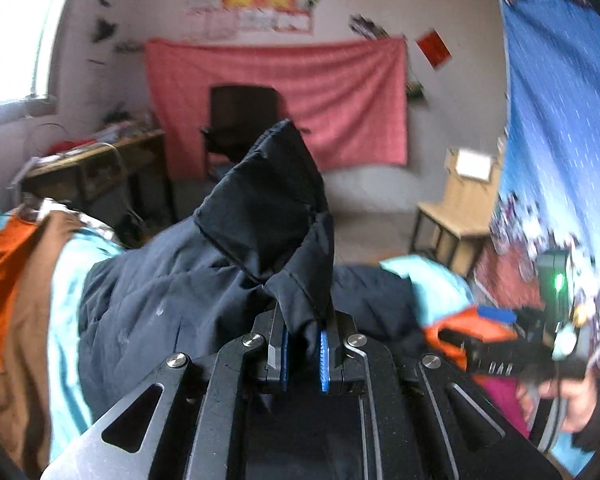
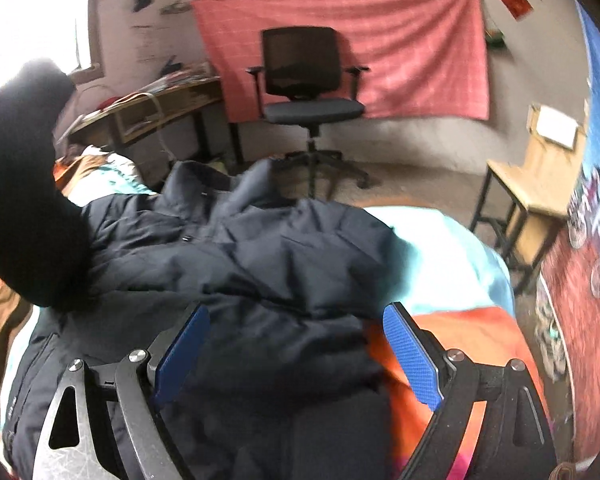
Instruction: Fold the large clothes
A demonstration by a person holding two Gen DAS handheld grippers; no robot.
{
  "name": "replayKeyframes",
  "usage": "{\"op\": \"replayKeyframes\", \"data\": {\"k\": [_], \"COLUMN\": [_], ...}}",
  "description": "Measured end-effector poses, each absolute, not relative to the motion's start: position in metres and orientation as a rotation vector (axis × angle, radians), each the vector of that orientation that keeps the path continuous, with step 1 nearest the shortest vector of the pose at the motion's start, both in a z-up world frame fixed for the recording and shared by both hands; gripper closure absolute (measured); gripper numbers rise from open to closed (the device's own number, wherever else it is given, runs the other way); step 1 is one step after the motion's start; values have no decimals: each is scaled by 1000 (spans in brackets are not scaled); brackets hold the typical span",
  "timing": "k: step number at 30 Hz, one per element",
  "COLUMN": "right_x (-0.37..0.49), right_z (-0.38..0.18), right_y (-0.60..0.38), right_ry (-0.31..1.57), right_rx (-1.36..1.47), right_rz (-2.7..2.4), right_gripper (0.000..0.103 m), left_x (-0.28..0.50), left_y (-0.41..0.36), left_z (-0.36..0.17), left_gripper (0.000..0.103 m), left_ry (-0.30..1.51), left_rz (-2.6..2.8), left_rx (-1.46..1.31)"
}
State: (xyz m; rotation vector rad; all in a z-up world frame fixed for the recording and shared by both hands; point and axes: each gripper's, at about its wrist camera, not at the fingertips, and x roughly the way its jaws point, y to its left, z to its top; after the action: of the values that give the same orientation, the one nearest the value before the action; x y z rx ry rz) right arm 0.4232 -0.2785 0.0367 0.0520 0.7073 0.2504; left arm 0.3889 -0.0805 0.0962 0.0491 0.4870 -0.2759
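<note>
A large dark navy padded jacket [image 2: 260, 264] lies spread on a bed with a turquoise and orange cover [image 2: 452, 248]. My left gripper [image 1: 303, 344] is shut on a fold of the jacket [image 1: 268, 208] and holds it lifted, the cloth standing up above the jaws. The lifted dark part shows at the left of the right wrist view [image 2: 24, 184]. My right gripper [image 2: 296, 344] is open and empty, its blue pads [image 2: 410, 356] spread wide just above the jacket's near part. It also shows at the right of the left wrist view [image 1: 496, 320], held by a hand.
A black office chair [image 2: 304, 80] stands before a pink cloth on the far wall [image 2: 400, 48]. A cluttered desk [image 2: 152, 108] is at the left, a wooden stool [image 2: 528, 192] at the right. A blue patterned hanging [image 1: 556, 120] borders the bed's right side.
</note>
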Motion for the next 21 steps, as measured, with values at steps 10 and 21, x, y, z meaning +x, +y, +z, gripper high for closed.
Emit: {"op": "replayKeyframes", "data": {"k": [10, 21], "right_x": [438, 449], "right_z": [7, -26], "right_y": [-322, -302], "right_ry": [840, 1013], "right_rx": [299, 582], "right_rz": [285, 450], "right_gripper": [15, 18], "left_x": [410, 379], "left_y": [-119, -37], "left_z": [42, 50], "left_gripper": [49, 33], "left_ry": [717, 715], "left_rz": [-459, -305], "left_rx": [-29, -106]}}
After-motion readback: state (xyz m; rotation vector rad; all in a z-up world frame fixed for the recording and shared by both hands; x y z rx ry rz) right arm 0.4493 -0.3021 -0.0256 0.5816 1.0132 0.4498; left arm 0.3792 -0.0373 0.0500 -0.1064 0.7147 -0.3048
